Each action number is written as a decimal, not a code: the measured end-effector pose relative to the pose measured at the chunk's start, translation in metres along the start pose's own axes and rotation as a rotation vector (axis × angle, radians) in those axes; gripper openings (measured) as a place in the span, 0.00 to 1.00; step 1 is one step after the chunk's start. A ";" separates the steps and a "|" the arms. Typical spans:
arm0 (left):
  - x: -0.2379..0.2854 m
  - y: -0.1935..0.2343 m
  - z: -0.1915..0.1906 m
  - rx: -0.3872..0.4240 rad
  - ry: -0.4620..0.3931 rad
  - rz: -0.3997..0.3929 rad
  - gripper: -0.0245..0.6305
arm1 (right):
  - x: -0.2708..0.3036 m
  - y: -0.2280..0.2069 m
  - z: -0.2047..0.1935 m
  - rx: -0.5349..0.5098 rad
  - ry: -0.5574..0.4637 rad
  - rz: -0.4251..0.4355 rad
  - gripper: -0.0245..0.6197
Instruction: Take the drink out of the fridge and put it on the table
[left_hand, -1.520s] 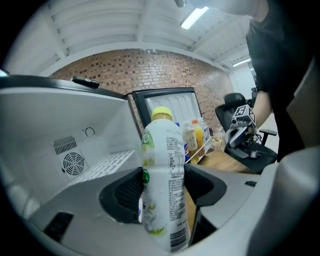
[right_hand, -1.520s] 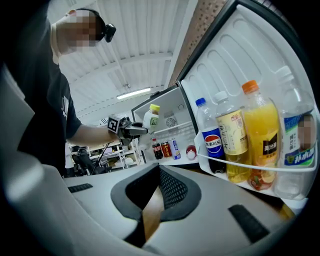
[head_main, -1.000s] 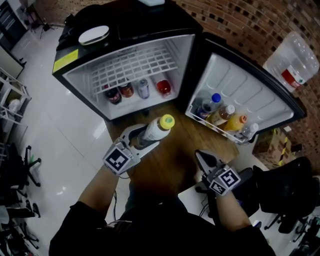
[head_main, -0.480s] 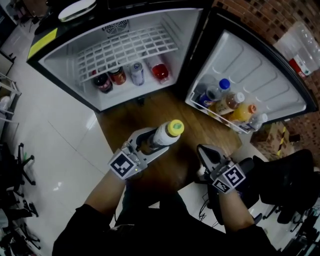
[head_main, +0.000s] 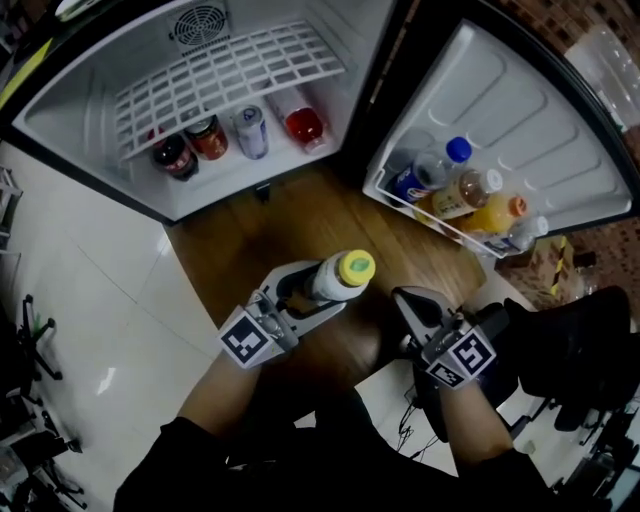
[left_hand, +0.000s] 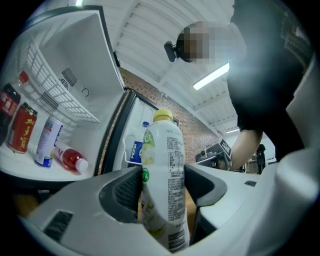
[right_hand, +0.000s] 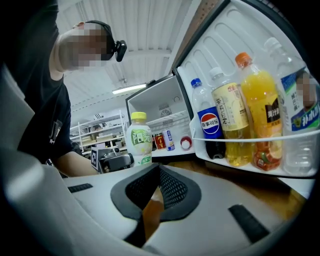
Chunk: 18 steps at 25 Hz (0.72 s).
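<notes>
Left side: the left claw (head_main: 308, 295) is clenched on the drink bottle (head_main: 335, 280), one pad pressed against each side of its label (the left gripper view shows both contacts).
Drink: outside the fridge (head_main: 70, 110), lying along the left claw's jaws, with its yellow cap (head_main: 357, 267) past the tips.
Right side: the right claw (head_main: 408, 305) is closed, tips meeting, with nothing between them; it sits just beside the left claw.
Ahead of the left claw: the fridge stands open, well apart from the tips; under its wire shelf (head_main: 230, 80) are a dark bottle (head_main: 170, 155), a red can (head_main: 208, 137), a white-and-blue can (head_main: 250, 130) and a red bottle (head_main: 303, 125) lying on its side.
Ahead of the right claw: the open door (head_main: 520, 110); its rack holds a cola bottle (right_hand: 206, 122), a tea-coloured bottle (right_hand: 231, 120), an orange bottle (right_hand: 261, 110) and a clear bottle (right_hand: 295, 115) in a row.
Beneath both claws: a wooden surface (head_main: 300, 220), running up to the fridge.
</notes>
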<state>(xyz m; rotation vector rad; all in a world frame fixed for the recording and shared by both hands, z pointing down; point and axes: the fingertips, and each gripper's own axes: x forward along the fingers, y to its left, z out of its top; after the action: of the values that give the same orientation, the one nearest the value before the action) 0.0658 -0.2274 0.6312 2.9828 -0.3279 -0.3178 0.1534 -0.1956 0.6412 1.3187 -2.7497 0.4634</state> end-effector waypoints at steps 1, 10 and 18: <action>0.000 0.001 -0.004 -0.003 -0.002 -0.004 0.44 | 0.001 -0.001 -0.003 0.002 0.002 0.000 0.03; -0.010 -0.024 -0.050 0.088 0.115 -0.142 0.44 | 0.011 -0.002 -0.027 0.017 0.007 0.014 0.03; -0.031 -0.014 -0.052 0.054 0.201 -0.086 0.44 | 0.014 0.004 -0.024 0.013 0.015 0.017 0.03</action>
<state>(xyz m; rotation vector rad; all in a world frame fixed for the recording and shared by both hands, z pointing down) 0.0508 -0.2015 0.6854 3.0527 -0.1898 -0.0167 0.1396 -0.1962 0.6652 1.2899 -2.7529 0.4913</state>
